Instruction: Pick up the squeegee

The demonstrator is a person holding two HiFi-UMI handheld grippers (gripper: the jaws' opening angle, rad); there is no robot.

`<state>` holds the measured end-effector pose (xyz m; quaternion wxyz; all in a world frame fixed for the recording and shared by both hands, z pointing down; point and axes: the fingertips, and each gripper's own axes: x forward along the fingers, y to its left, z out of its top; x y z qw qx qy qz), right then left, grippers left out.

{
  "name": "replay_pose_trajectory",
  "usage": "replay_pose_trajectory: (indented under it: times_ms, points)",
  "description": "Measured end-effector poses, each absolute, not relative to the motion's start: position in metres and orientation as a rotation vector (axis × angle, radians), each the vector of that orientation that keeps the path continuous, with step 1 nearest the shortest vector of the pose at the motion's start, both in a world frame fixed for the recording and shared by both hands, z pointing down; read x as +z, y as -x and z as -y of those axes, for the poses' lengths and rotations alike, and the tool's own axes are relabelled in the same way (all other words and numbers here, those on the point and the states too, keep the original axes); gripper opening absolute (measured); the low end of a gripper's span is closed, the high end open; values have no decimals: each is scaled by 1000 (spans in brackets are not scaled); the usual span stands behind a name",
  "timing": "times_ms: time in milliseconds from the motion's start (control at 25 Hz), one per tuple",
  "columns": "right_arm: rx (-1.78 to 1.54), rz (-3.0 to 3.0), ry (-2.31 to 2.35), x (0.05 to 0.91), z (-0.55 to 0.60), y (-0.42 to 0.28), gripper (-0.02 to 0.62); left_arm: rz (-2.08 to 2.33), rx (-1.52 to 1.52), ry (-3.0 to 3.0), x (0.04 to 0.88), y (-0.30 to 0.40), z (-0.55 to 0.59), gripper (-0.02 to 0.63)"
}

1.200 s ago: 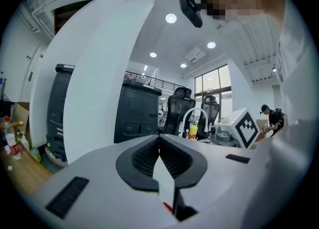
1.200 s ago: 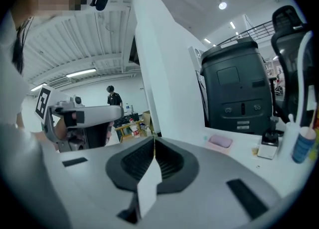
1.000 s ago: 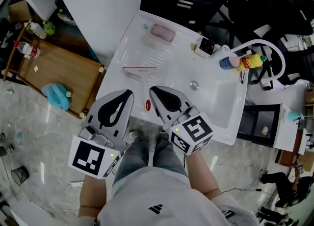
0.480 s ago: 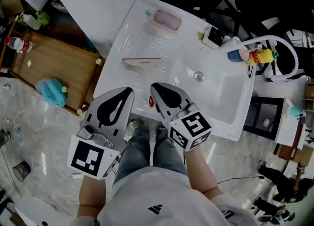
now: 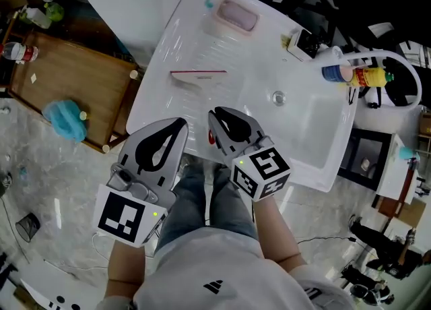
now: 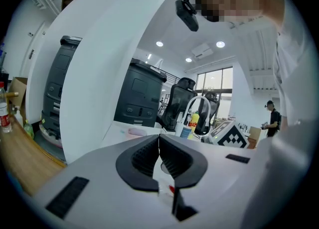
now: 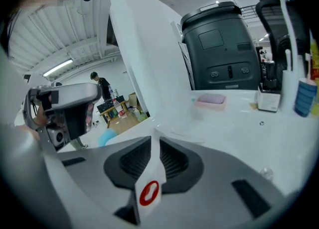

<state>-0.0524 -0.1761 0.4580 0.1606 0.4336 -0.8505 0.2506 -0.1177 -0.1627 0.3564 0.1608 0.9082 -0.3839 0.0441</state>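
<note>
The squeegee [image 5: 199, 74], a thin bar with a red edge, lies flat on the white counter [image 5: 168, 46], left of the basin. Both grippers hover over the counter's near edge, well short of the squeegee. My left gripper [image 5: 180, 124] is shut with nothing in it; in the left gripper view its pads [image 6: 149, 154] meet at the tip. My right gripper [image 5: 214, 114] has its jaws opening. A small white card with a red mark [image 7: 148, 189] stands between the jaws, and the pads [image 7: 172, 161] sit just off it.
A pink soap dish [image 5: 239, 15] sits at the counter's far end. The sink basin [image 5: 310, 123] with its drain [image 5: 277, 97] lies to the right, with bottles [image 5: 350, 73] and a white hose loop [image 5: 397, 59] beyond. A wooden table [image 5: 67, 86] with a blue cloth [image 5: 64, 116] stands to the left.
Both grippers have sunk a little toward the counter's near edge. The squeegee has stayed where it lay.
</note>
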Motion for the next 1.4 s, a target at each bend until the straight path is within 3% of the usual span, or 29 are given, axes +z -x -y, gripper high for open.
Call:
replay_pose_trajectory:
  times_ms: [440, 1400]
  points:
    - [758, 2313, -1245, 486, 180, 52, 104, 1098, 167, -2573, 369, 125, 164, 14]
    - [884, 2183, -1199, 516, 183, 55, 150, 1118, 159, -2552, 377, 133, 164, 14]
